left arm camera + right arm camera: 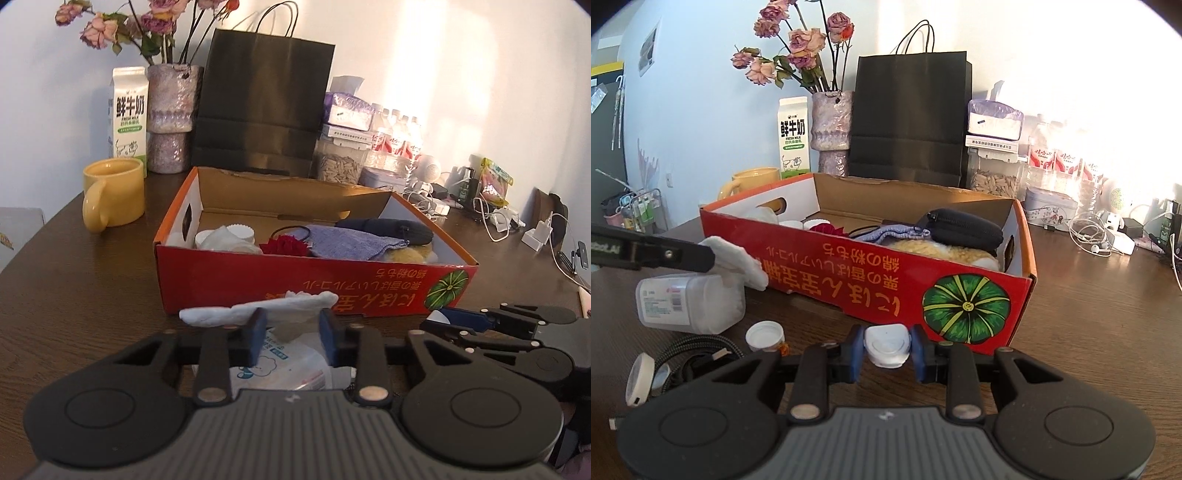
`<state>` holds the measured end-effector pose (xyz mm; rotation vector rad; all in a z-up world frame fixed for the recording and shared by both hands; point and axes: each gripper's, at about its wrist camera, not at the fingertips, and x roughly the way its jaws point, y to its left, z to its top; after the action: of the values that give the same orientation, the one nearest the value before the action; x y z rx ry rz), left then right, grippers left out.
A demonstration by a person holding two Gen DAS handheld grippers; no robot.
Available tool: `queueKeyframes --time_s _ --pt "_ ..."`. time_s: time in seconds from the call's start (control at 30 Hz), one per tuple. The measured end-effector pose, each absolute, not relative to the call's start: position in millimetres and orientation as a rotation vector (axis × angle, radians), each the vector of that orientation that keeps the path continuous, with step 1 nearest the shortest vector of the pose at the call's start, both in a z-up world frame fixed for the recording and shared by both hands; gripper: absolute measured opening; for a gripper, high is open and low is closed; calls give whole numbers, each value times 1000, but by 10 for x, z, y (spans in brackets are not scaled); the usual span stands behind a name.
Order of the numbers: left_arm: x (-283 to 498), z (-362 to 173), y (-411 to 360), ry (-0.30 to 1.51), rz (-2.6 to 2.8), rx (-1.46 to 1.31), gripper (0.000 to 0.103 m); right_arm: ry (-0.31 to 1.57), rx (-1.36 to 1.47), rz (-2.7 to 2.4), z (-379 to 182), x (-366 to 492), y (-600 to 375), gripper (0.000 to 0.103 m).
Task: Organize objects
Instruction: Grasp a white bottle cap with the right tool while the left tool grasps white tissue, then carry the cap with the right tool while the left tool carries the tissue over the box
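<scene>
Most of the sorting looked done to me: the red box point(258, 280) already held a dark pouch point(964, 229), a purple cloth bag point(351, 240), a red flower tie point(286, 244), some white lids and something furry at its near end. What remained lay on the table point(92, 288) in front of the box. My right gripper point(886, 349) was closed on a small white cap point(886, 345), low over the table just before the box's front wall. My left gripper point(291, 332) had its jaws pinched in around a white cotton wad point(258, 310) sticking out of a clear plastic tub point(690, 302); from the right wrist view its finger seemed to touch the wad, but I could not tell whether the pads truly pressed it. A second little white pot point(764, 336), a braided cable point(698, 350) and a round white gadget point(637, 380) were not yet put away. The tub's label was too blurred to read, the box's floor was mostly hidden by its front wall, and glare washed out the far right of the table.
</scene>
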<state>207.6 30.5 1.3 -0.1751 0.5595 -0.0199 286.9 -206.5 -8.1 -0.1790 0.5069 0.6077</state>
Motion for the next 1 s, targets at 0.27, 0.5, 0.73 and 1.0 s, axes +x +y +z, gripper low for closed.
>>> queueKeyframes --time_s 0.27,0.5,0.73,1.0 --pt "2152 -28 318 574 -16 -193 21 501 -184 613 -80 2851 -2055 26" --pt "2110 -35 341 552 -23 -209 5 497 -186 618 -76 2846 -2057 26" --pt "2012 35 352 512 -9 -214 5 497 -180 615 -71 2844 -2063 26" --pt "1811 188 390 445 -2 -213 5 491 -166 602 -60 2837 -2088 26"
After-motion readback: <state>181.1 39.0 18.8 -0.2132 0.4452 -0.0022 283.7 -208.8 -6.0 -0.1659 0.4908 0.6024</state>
